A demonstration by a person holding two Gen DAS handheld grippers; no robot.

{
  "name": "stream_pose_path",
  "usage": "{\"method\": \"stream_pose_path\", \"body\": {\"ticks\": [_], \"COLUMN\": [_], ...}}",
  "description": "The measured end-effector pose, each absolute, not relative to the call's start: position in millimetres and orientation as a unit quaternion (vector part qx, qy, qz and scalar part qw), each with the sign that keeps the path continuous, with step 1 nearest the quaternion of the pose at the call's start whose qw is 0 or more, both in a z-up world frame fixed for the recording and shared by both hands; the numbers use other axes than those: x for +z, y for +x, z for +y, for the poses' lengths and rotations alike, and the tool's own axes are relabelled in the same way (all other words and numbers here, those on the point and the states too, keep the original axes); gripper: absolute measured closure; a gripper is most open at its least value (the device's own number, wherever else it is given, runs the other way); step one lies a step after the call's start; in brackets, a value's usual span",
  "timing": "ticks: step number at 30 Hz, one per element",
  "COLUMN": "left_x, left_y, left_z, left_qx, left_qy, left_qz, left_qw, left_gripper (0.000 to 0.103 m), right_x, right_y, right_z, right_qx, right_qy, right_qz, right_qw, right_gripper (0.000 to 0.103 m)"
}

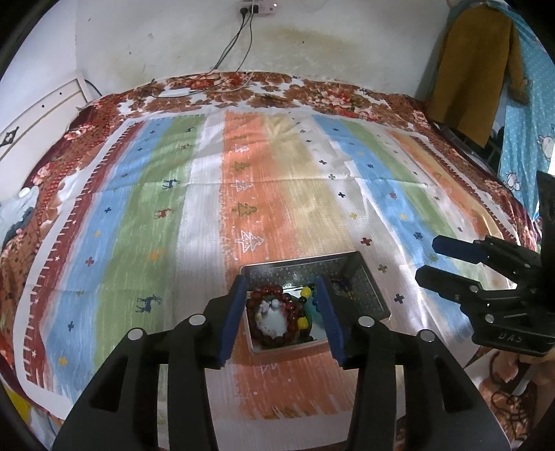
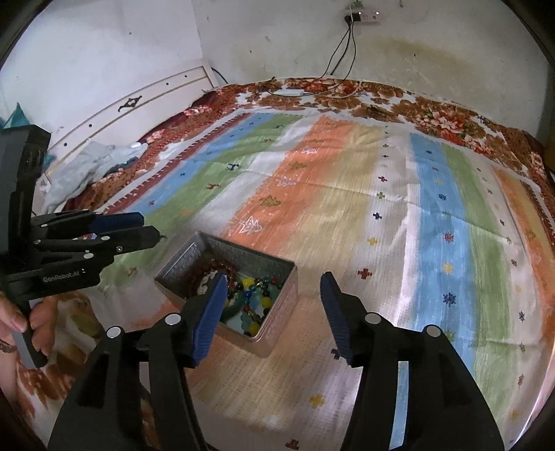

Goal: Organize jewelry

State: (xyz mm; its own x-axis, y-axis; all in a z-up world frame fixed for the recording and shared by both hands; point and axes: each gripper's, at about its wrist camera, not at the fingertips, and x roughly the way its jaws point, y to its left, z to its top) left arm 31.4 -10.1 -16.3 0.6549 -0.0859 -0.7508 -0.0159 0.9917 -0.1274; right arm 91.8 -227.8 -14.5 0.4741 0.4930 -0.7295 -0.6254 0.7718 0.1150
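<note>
My left claw [image 1: 282, 317] hangs half-open and empty over the metal tin [image 2: 277, 269] on the near part of the bed [image 2: 399, 215], framing the dark red bead bracelet [image 1: 274, 321]. My right claw [image 2: 274, 317], wider and empty, hovers just right; closing carelessly could snag tangled beads or tip the tin.

Bedroom in a home. Bed [image 1: 277, 194] fills the scene, laid with a striped cloth printed with reindeer, trees and crosses, over a floral bedspread [image 1: 242, 90] showing at the far edge. White headboard [image 2: 138, 104] at left, crumpled clothing [image 2: 93, 166] near it. Stained white wall [image 1: 312, 45] behind, wall socket [image 2: 362, 15] with trailing cables. Mustard garment [image 1: 475, 69] and blue dotted fabric [image 1: 530, 114] hang at right.
</note>
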Motion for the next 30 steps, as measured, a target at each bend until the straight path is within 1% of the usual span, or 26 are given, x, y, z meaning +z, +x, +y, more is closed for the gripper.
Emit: {"method": "stream_pose_path", "body": {"ticks": [2, 4, 6, 8, 9, 11, 14, 16, 17, 19, 22, 30], "left_x": [-16, -15, -13, -12, -11, -10, -9, -9, -9, -9, -9, -9], "left_y": [28, 23, 20, 17, 16, 13, 11, 11, 11, 9, 6, 5], "left_z": [-12, -15, -18, -18, -18, -16, -16, -17, -17, -17, -18, -21], "left_qx": [-0.023, -0.024, -0.02, -0.014, -0.014, -0.012, -0.01, -0.008, -0.008, -0.007, -0.008, -0.007], "left_qy": [-0.06, -0.054, -0.047, -0.044, -0.045, -0.047, -0.044, -0.041, -0.041, -0.041, -0.038, -0.025], "left_qz": [0.412, 0.408, 0.4, 0.394, 0.391, 0.386, 0.381, 0.38, 0.379, 0.376, 0.373, 0.37], "left_qw": [0.909, 0.911, 0.915, 0.918, 0.919, 0.921, 0.923, 0.924, 0.924, 0.926, 0.927, 0.928], "left_gripper": [0.051, 0.047, 0.045, 0.037, 0.035, 0.027, 0.019, 0.015, 0.013, 0.01, 0.007, 0.006], "right_x": [-15, -15, -15, -16, -16, -16, -15, -15, -15, -14, -13, -17], "right_y": [89, 87, 87, 87, 87, 85, 82, 81, 81, 81, 79, 75], "right_z": [-231, -234, -237, -239, -240, -242, -244, -244, -245, -247, -250, -248], "right_qx": [0.328, 0.326, 0.323, 0.315, 0.309, 0.303, 0.307, 0.309, 0.312, 0.316, 0.325, 0.341], "right_qy": [-0.08, -0.076, -0.073, -0.071, -0.073, -0.074, -0.07, -0.069, -0.067, -0.061, -0.055, -0.059], "right_qz": [0.394, 0.393, 0.392, 0.39, 0.39, 0.385, 0.375, 0.371, 0.369, 0.364, 0.358, 0.354], "right_qw": [0.855, 0.857, 0.858, 0.862, 0.864, 0.868, 0.872, 0.873, 0.873, 0.874, 0.874, 0.869], "right_gripper": [0.043, 0.039, 0.034, 0.032, 0.03, 0.026, 0.021, 0.018, 0.017, 0.012, 0.009, 0.009]}}
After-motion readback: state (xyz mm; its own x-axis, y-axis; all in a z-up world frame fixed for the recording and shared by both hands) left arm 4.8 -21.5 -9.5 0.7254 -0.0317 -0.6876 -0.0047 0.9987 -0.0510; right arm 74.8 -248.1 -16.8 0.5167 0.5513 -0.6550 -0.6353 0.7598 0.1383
